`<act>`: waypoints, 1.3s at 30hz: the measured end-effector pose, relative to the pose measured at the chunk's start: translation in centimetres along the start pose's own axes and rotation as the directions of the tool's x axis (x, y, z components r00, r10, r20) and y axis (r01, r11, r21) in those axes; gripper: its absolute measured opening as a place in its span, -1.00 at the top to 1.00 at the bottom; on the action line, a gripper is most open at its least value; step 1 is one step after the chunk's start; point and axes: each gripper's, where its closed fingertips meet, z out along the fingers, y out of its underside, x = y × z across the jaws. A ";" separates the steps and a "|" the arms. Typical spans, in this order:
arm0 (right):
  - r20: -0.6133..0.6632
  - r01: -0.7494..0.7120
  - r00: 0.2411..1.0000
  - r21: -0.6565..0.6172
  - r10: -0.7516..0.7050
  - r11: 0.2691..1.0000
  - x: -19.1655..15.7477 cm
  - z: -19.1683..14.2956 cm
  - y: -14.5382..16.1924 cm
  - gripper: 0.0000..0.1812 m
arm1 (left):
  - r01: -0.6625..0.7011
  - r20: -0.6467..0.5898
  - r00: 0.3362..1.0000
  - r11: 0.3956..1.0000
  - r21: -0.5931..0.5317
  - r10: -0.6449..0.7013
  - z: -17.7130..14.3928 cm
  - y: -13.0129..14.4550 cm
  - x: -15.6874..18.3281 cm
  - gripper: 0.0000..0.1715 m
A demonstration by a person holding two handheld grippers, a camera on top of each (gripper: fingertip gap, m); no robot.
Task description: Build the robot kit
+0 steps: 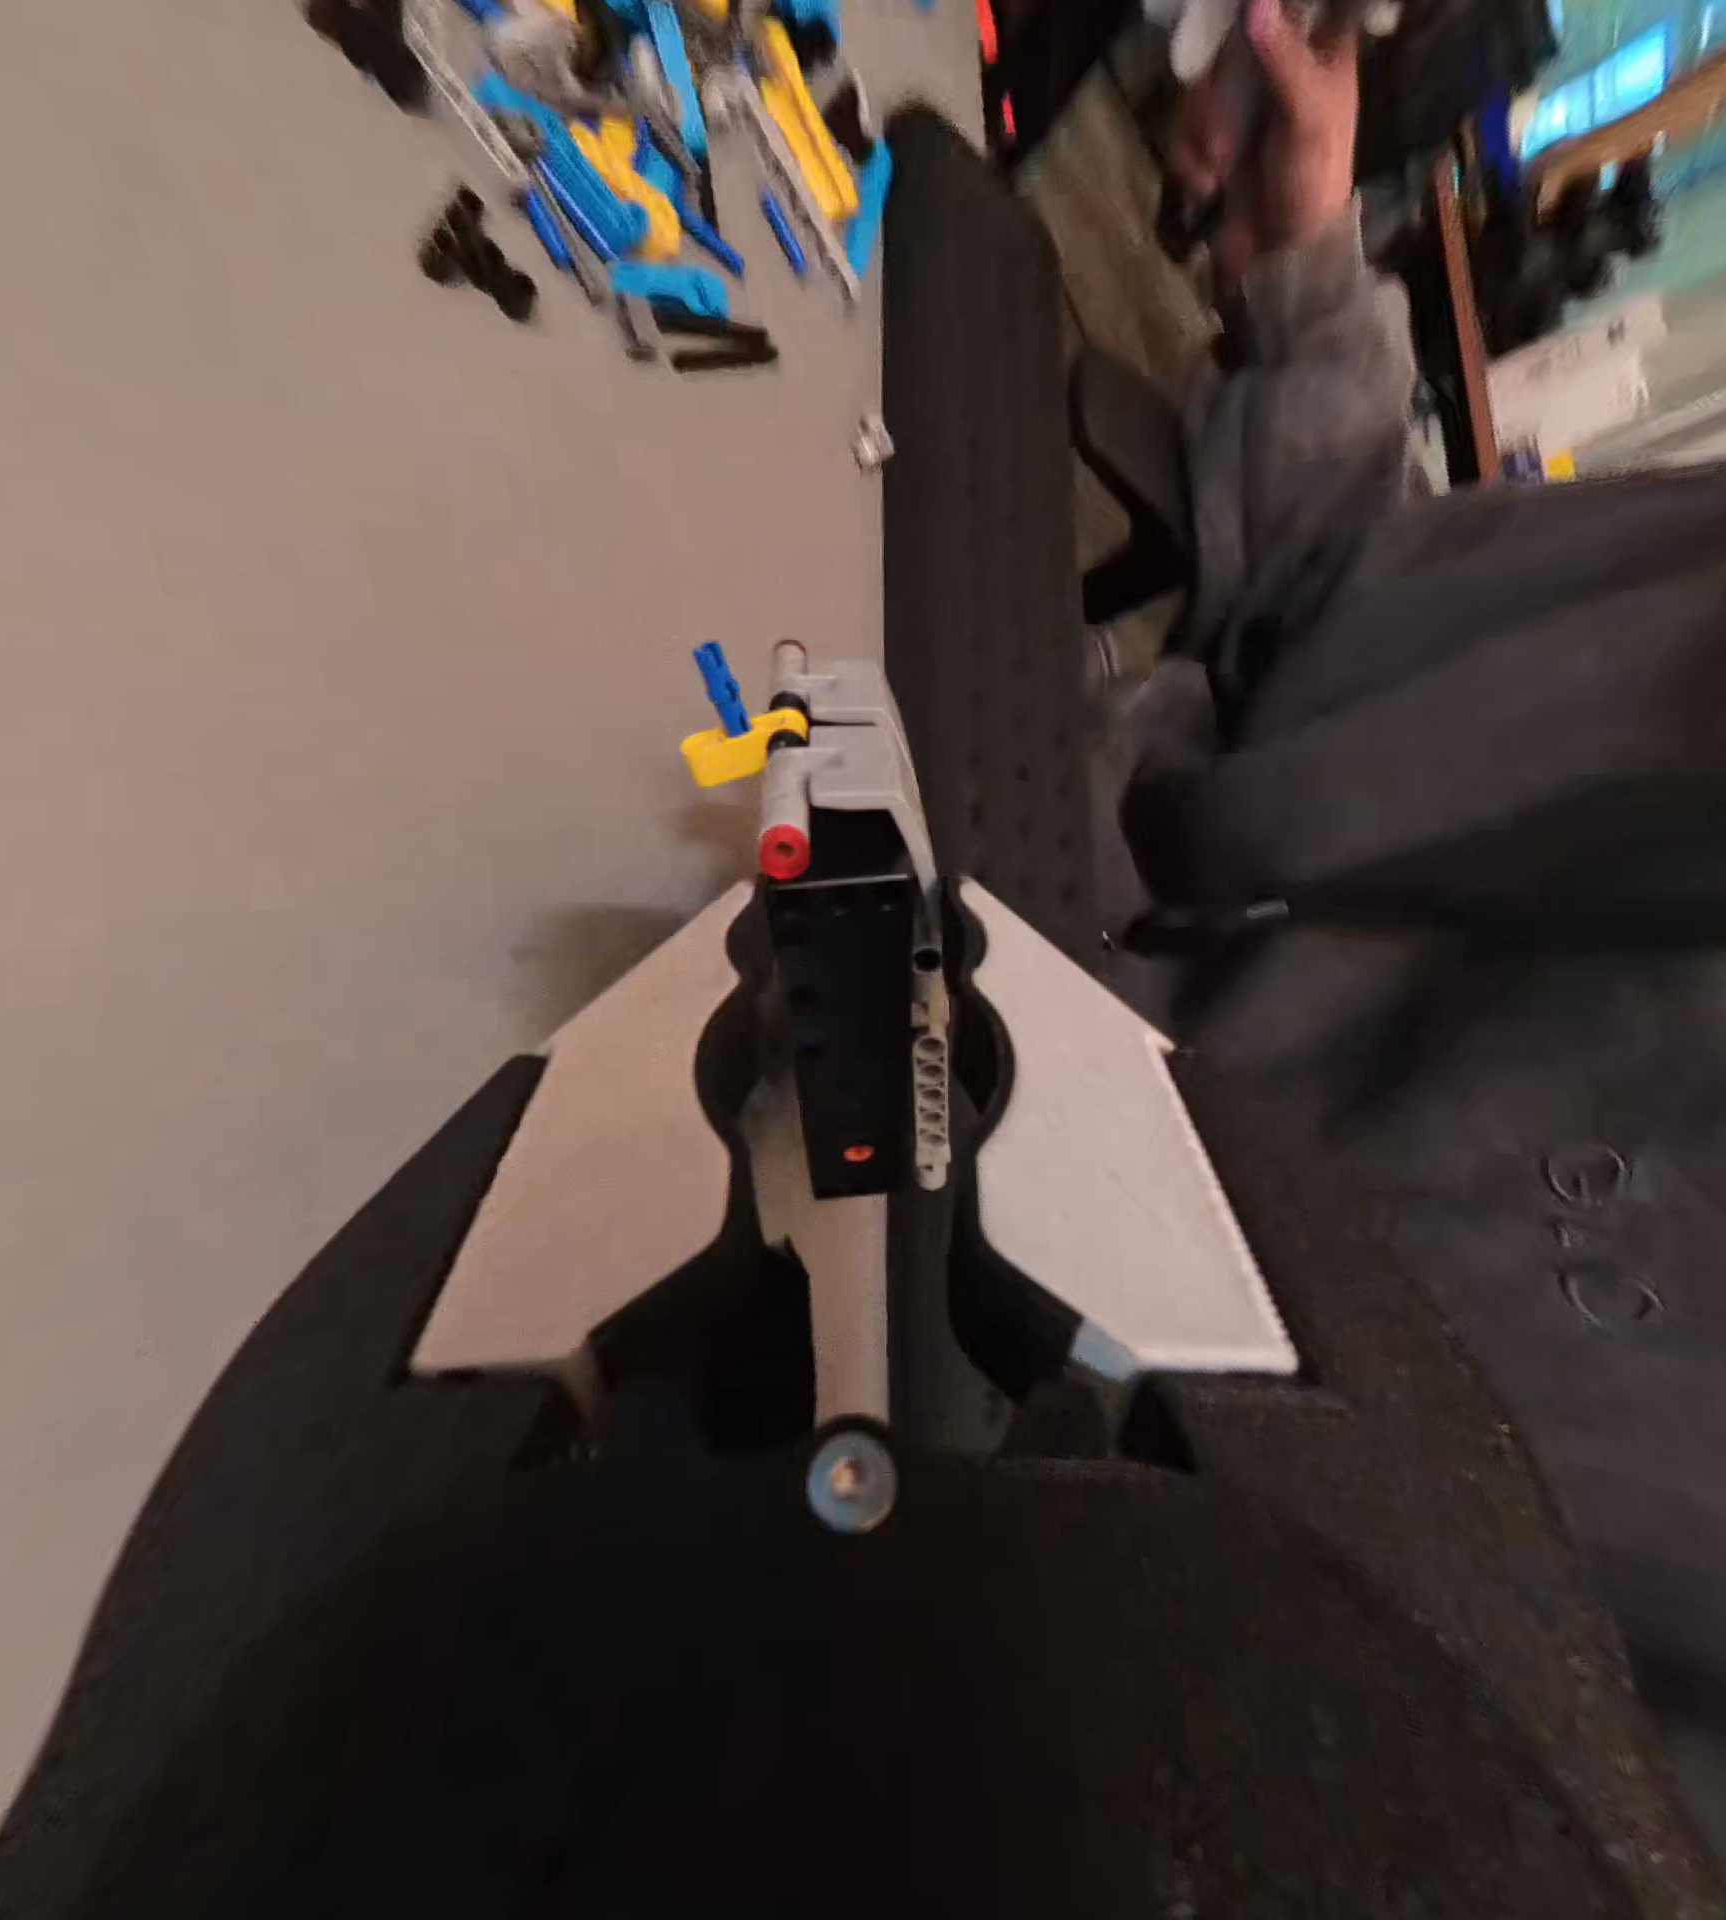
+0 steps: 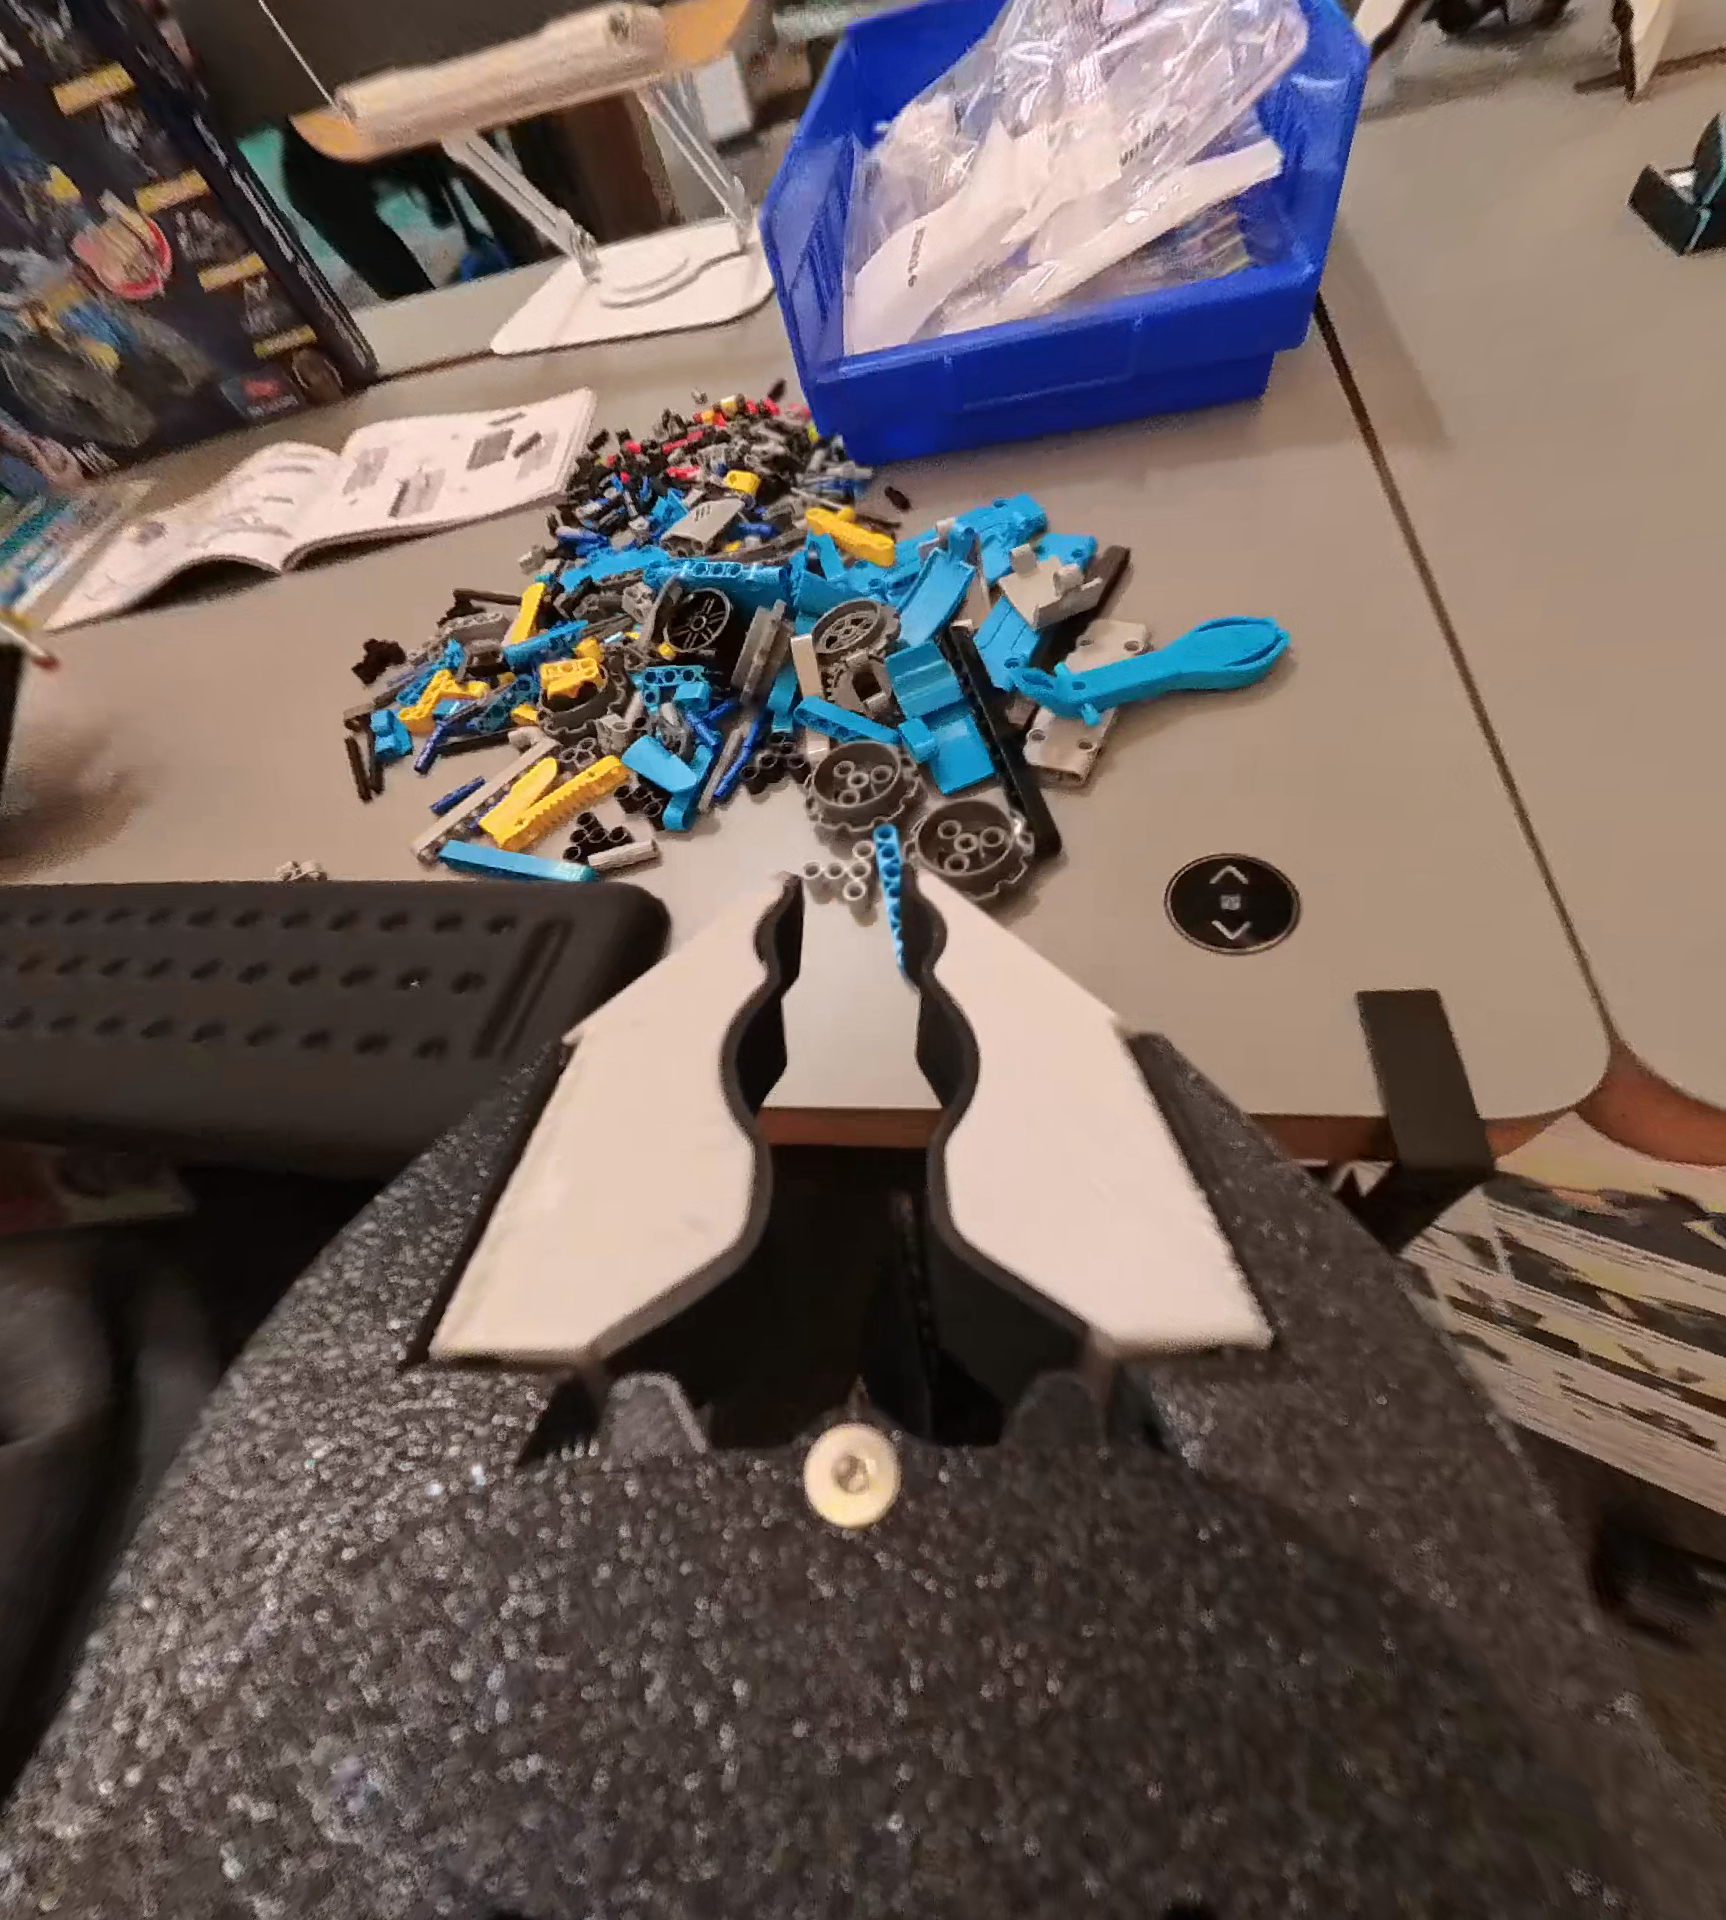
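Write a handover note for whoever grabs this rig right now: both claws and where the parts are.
Left claw: shut on a partly built assembly, a black block with grey beams, a red-tipped axle, and yellow and blue bits in front.
Right claw: open, over the table's near edge; a thin blue beam shows at its right fingertip, contact unclear.
Loose parts pile: mid-table, ahead of the right claw. Blue bin behind it, open booklet to its left.

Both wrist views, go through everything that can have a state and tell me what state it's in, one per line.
left gripper: shut on the black and grey brick assembly.
right gripper: open, holding nothing.
instruction booklet: lying open.
blue bin: upright, filled with plastic bags.
loose brick pile: scattered on the grey table.
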 end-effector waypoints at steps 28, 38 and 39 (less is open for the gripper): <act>0.280 0.407 0.896 -0.202 -0.345 0.891 -5.5 9.0 1.3 0.81 | -0.274 0.105 0.915 0.791 -0.547 0.390 7.1 -3.8 -2.7 0.38; 0.413 0.516 0.834 -0.353 -0.365 0.781 -4.4 16.1 2.3 0.85 | -0.305 0.282 0.882 0.913 -0.269 0.378 7.3 -0.8 2.1 0.46; 0.404 0.517 0.836 -0.355 -0.371 0.779 -4.1 16.2 2.2 0.85 | -0.293 0.279 0.890 0.921 -0.258 0.361 7.3 -0.5 2.1 0.46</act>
